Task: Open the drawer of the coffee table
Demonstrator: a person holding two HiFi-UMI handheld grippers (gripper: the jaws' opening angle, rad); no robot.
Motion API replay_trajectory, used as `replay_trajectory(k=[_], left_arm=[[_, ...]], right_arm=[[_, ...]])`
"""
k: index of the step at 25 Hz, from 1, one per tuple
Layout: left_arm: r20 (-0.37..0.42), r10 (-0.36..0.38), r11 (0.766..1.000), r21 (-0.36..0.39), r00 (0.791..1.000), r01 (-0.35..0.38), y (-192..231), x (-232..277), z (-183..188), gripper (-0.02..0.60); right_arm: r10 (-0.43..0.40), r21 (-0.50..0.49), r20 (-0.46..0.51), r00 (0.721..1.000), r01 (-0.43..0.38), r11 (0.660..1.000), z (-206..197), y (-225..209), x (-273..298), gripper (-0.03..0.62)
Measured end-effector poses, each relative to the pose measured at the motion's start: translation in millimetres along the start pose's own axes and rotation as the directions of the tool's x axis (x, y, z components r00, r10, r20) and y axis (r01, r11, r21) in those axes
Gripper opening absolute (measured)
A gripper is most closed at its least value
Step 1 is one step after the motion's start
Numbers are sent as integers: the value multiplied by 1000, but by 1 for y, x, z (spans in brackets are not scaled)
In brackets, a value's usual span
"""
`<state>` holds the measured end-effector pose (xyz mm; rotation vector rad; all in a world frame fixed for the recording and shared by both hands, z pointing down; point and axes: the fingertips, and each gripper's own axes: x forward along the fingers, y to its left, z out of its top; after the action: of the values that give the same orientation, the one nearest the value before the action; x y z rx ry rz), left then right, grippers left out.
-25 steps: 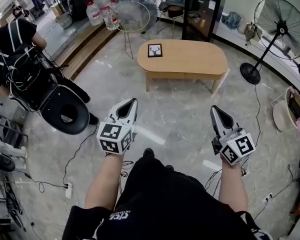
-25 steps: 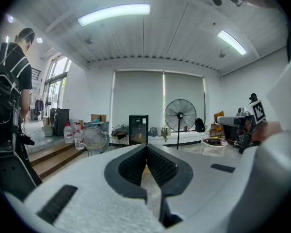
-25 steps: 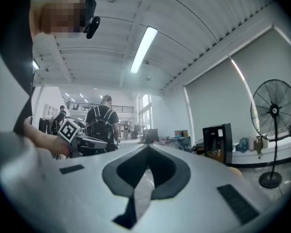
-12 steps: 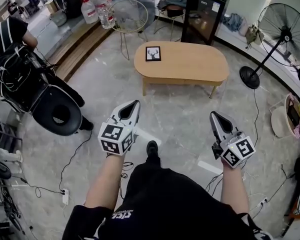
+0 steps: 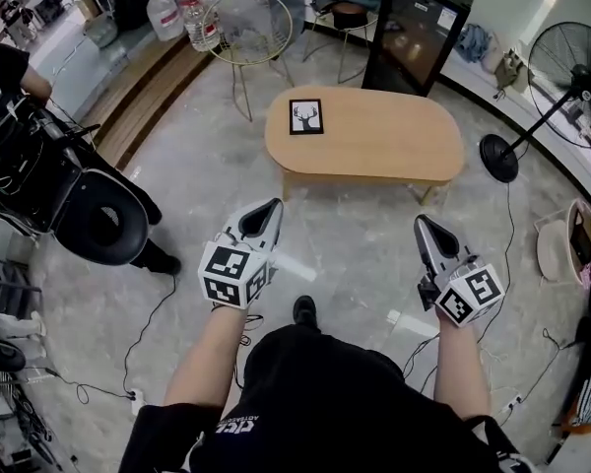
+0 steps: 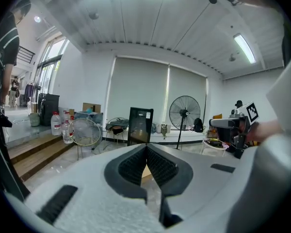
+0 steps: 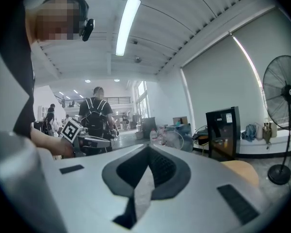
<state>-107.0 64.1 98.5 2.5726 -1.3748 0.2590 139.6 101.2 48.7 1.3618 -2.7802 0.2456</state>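
left gripper [image 5: 272,208] closed, empty, right gripper [image 5: 420,223] closed, empty

tabletop [image 5: 374,131]: light wood, smooth, satin-matt; legs look the same. floor [image 5: 355,235]: grey stone-look tiles, polished, soft reflections. left hand-held gripper [image 5: 271,205] and right hand-held gripper [image 5: 421,221]: pale grey plastic shells, matt, faintly grainy. pads [image 6: 131,166]: black, ribbed, rubbery-looking. marker cube [image 5: 231,274]: matt black-and-white print. cabinet [image 5: 414,33]: black, glossy glass front. wire chair [image 5: 241,28]: thin metal rod, light finish. fan [image 5: 581,72]: black metal wire grille. steps [image 5: 148,92]: brown wood planks, low sheen. bottles [image 5: 164,13]: clear plastic.
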Motion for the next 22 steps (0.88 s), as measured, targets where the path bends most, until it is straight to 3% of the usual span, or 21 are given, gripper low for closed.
replay_trajectory(k=[5,12,22], left_arm=[[-11,-2,1000,-3,1000,2,41,29,6,6],[-46,-13,999,-52,999,11,63,64,-9,6],[-103,13,999,-45,995,-18,80,145,-5,6]], right_arm=[[26,8,-3,1000,-26,1000,4,-2,54,5],[29,26,-51,998,-28,999,-4,-24,83,5],[79,94,-82,993,-71,993,-27,-107,141,6]])
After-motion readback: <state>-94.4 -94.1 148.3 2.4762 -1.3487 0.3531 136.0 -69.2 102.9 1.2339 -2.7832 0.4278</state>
